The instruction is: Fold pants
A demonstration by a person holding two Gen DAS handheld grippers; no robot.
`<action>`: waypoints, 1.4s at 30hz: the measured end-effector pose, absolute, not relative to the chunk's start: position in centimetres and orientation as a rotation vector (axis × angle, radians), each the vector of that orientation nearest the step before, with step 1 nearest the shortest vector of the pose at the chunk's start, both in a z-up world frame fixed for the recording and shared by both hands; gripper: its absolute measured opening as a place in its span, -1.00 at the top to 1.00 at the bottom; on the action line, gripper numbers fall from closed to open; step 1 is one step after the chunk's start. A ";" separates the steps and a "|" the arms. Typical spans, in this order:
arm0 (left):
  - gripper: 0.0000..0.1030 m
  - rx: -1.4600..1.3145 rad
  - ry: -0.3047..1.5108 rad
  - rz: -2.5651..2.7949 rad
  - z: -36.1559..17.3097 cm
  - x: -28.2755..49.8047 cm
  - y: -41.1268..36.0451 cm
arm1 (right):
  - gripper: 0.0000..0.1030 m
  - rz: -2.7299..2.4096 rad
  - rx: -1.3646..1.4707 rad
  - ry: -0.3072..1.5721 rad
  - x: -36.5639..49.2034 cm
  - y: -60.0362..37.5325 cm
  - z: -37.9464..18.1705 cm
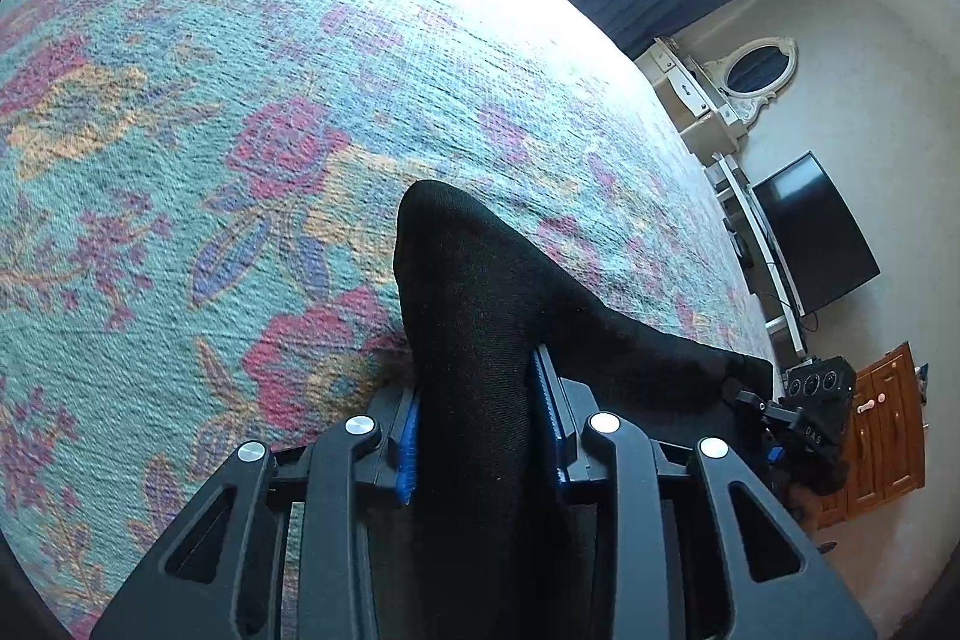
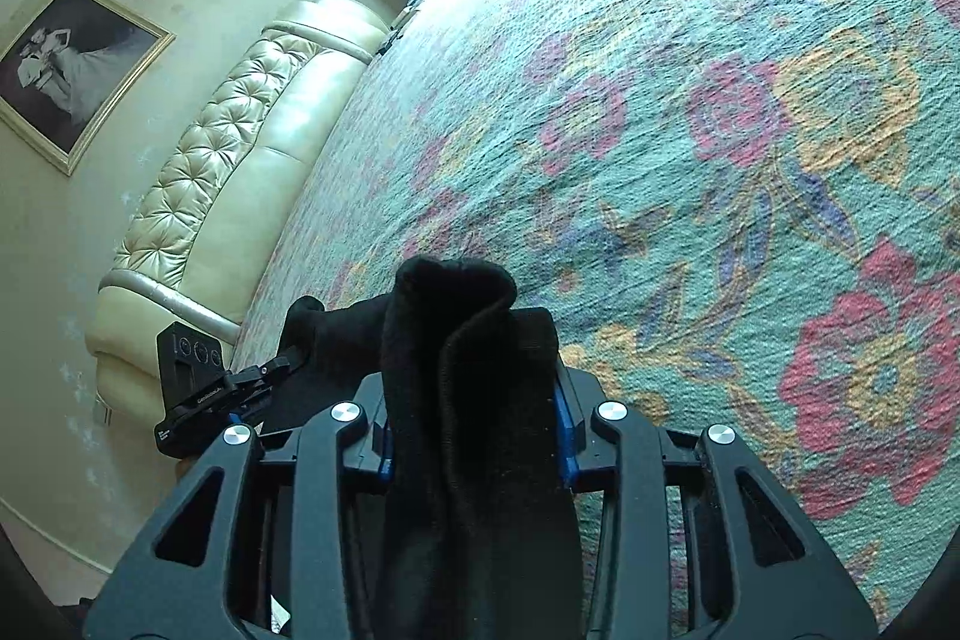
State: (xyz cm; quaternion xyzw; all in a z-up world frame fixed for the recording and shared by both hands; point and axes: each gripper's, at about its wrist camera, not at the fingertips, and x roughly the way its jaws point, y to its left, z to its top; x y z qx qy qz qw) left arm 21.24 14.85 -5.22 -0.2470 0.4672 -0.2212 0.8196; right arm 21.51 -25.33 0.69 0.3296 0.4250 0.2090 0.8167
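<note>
The black pants are held up over a bed with a teal floral bedspread. My left gripper is shut on a bunched fold of the pants, which stretch right to my right gripper, seen at the far right. In the right wrist view my right gripper is shut on a thick folded edge of the pants, and my left gripper shows at the left, with black cloth running to it. The rest of the pants hangs hidden below the grippers.
The bedspread fills most of both views. A cream tufted headboard stands at the bed's left end. A dark TV, a white vanity with an oval mirror and a wooden cabinet line the far wall.
</note>
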 end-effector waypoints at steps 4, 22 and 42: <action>0.38 -0.519 0.995 -0.446 -5.4 23.4 14.7 | 0.31 0.435 0.714 0.898 24.1 -25.0 0.5; 0.37 -0.503 0.998 -0.430 -7.1 27.1 14.0 | 0.30 0.426 0.826 0.918 30.2 -25.4 -2.2; 0.18 -0.572 1.006 -0.457 -7.9 27.8 14.7 | 0.27 0.460 0.889 0.920 30.0 -26.9 -3.6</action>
